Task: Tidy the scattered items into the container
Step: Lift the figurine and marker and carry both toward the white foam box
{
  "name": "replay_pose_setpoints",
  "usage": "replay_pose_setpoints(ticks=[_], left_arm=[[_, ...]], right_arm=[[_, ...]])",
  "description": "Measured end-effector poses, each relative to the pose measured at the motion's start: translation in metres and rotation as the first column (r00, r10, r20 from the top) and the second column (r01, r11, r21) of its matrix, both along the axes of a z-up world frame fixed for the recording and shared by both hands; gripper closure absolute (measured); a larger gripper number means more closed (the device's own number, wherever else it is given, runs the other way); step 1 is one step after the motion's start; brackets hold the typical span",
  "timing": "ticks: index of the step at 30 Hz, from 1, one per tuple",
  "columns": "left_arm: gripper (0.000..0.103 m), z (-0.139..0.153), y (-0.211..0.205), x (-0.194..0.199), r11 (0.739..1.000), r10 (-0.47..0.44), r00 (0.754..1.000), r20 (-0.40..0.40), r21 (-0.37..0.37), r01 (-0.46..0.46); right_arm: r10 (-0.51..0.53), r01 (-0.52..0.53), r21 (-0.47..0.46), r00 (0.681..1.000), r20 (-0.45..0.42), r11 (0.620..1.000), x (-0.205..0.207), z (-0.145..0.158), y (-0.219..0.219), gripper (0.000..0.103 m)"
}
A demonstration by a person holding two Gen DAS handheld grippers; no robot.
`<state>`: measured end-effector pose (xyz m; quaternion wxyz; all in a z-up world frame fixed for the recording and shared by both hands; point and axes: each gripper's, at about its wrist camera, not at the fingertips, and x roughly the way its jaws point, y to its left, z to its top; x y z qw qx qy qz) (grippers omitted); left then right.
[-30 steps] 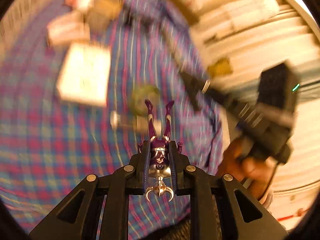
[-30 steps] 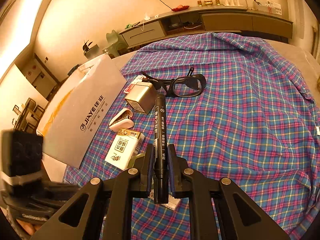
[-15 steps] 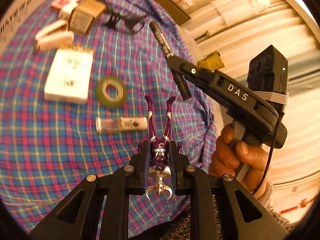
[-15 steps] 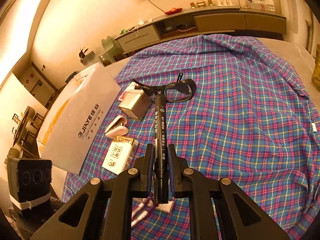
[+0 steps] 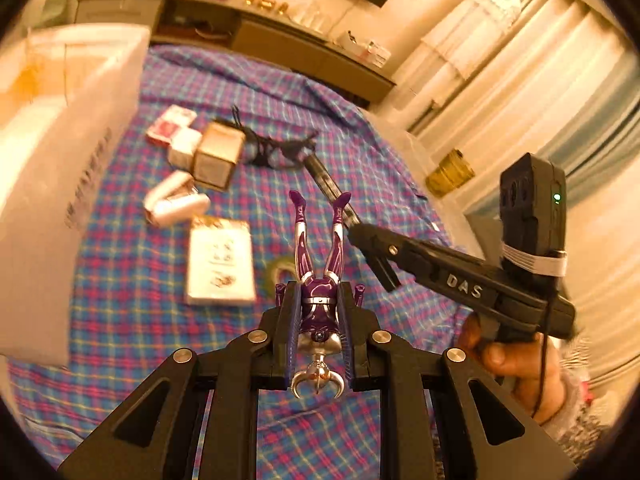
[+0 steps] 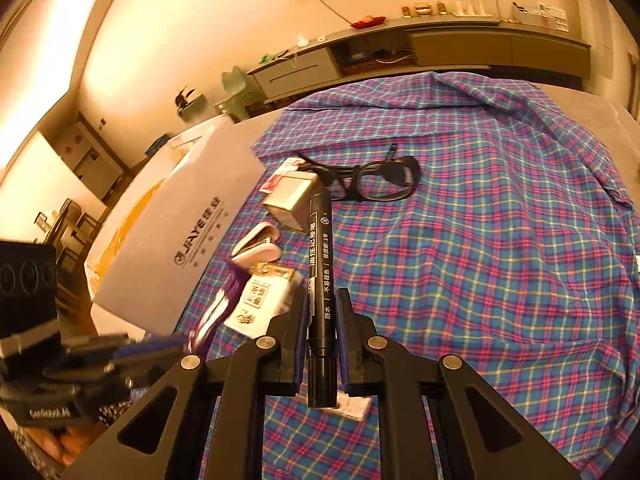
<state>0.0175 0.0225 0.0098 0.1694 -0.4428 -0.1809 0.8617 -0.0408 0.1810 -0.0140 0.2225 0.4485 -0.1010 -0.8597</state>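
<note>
The left gripper (image 5: 319,312) has lifted, fingers clamping the purple figurine (image 5: 319,280), the right gripper (image 6: 322,322) pinching the marker (image 6: 320,280); each should clear the white box (image 6: 176,236) rim before letting go.

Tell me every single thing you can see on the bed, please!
Checked cloth: one, blue and pink, under everything.
White box: one, at the cloth's left edge.
Glasses: one, black, far side.
Small cube box: one, golden, beside the glasses.
Red and white packs: apparently two, behind the cube box.
White case: one, open.
Card pack: one, white and gold.
Tape roll: one, greenish, partly hidden.
Toy figure: one, purple and silver, in the left gripper.
Marker: one, black, in the right gripper.
Hand: one, holding the right gripper.
</note>
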Motion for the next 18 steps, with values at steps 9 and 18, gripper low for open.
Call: replay_pose_setpoints(ticks=[9, 18], left_arm=[[0.085, 0.016, -0.014, 0.009, 0.981, 0.061, 0.994, -0.091, -0.177, -0.076], [0.085, 0.032, -0.033, 0.017, 0.971, 0.099, 0.984, -0.145, -0.204, -0.127]], right_arm=[[0.048, -0.047, 0.028, 0.999, -0.022, 0.998, 0.007, 0.004, -0.022, 0.088], [0.074, -0.070, 0.074, 0.996, -0.045, 0.995, 0.021, 0.016, -0.042, 0.088]])
